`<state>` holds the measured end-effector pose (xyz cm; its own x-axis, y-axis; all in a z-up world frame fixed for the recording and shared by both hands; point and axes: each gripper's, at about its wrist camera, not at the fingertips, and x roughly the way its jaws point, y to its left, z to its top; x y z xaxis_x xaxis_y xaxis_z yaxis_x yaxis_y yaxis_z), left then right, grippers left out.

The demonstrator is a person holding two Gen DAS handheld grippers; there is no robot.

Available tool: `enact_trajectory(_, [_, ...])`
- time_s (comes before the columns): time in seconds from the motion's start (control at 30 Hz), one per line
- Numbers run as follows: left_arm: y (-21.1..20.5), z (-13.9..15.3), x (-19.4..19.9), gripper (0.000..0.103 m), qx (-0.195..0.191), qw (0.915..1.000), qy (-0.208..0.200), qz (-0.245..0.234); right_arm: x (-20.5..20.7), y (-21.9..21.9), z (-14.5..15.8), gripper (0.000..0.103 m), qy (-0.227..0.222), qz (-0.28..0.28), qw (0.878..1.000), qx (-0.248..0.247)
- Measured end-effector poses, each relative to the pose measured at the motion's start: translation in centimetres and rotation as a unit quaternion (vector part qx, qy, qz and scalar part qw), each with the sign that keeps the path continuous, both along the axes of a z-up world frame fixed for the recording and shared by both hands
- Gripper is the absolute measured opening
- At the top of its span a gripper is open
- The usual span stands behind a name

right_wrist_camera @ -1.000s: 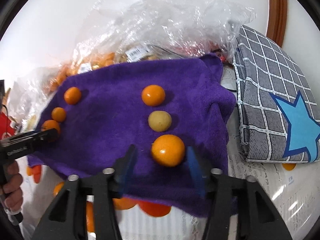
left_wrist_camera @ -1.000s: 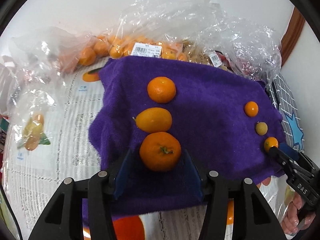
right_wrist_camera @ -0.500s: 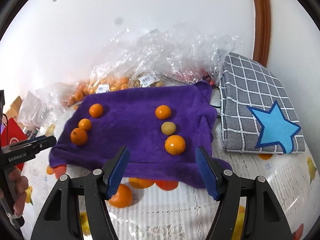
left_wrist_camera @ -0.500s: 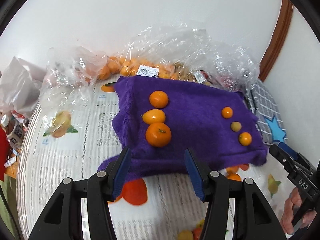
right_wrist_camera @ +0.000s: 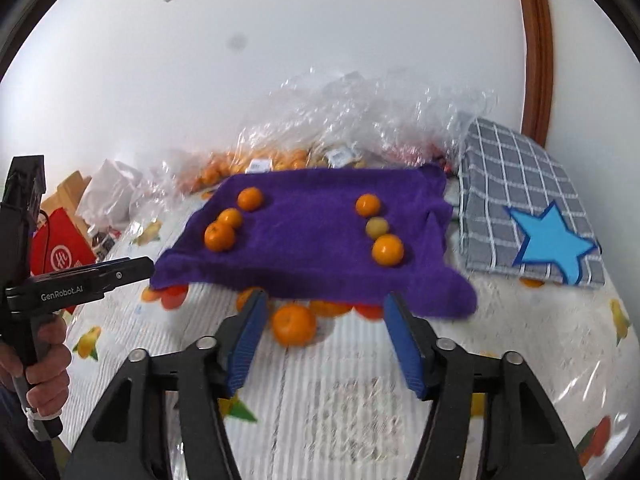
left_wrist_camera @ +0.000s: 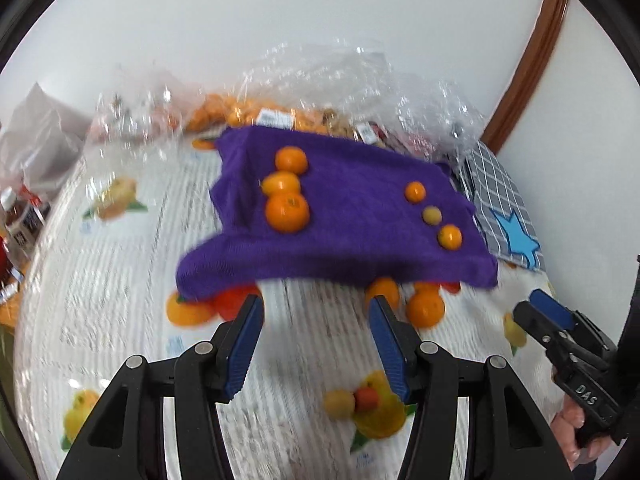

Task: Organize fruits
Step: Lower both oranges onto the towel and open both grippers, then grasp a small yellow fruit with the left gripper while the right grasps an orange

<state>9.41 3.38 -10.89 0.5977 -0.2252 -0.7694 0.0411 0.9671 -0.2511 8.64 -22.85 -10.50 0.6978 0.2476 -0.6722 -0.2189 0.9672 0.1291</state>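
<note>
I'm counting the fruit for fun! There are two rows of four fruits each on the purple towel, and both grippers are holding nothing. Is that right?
Almost. Each row on the purple towel has three fruits, not four, as the right wrist view shows: a left row and a right row. The rest holds: the left gripper and the right gripper hold nothing, though their jaws are closing on empty air.

I'm seeing the towel [right_wrist_camera: 312,240] hiding printed fruit at six o'clock; bagged fruit [left_wrist_camera: 224,112] at twelve is blurring.
</note>
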Motion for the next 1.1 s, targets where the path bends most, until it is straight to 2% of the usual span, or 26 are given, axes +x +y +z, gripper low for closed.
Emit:
enact_trajectory(0.1, [-0.2, -1.5, -1.2, 0.04, -0.016, 0.9997, 0.016, -0.01, -1.0, 0.3, -1.5, 0.053, 0.011, -0.003, 1.0, -0.008])
enact_trajectory(0.27, [-0.7, -3.7, -2.8, 0.039, -0.029, 0.9986, 0.039, -0.019, -2.3, 0.1, -3.5, 0.048, 0.031, -0.007, 0.999, -0.001])
enact_trajectory(0.37, [-0.9, -4.4, -3.2, 0.037, -0.038, 0.998, 0.046, -0.021, -2.7, 0.0, -3.6, 0.048, 0.028, -0.008, 1.0, -0.003])
enact_trajectory(0.43, [-1.2, -4.8, -3.3, 0.031, -0.046, 0.9973, 0.052, -0.023, -2.9, -0.3, -3.7, 0.048, 0.029, -0.009, 1.0, -0.001])
enact_trajectory(0.7, [-1.3, -6.0, -2.4, 0.026, -0.056, 0.9961, 0.065, -0.023, -2.5, -1.2, -3.9, 0.047, 0.032, -0.015, 0.999, 0.005])
enact_trajectory(0.73, [-1.3, -6.0, -2.3, 0.022, -0.059, 0.9958, 0.065, -0.025, -2.4, -1.2, -4.0, 0.047, 0.034, -0.015, 0.999, 0.006])
enact_trajectory(0.97, [-0.6, -5.1, -1.8, 0.021, -0.046, 0.9973, 0.05, -0.029, -1.1, -1.1, -4.6, 0.045, 0.047, -0.016, 0.999, 0.004])
enact_trajectory(1.1, [0.2, -4.6, -1.3, 0.021, -0.015, 0.9991, 0.039, -0.012, -0.3, -0.7, -4.7, 0.045, 0.047, -0.013, 0.999, 0.003])
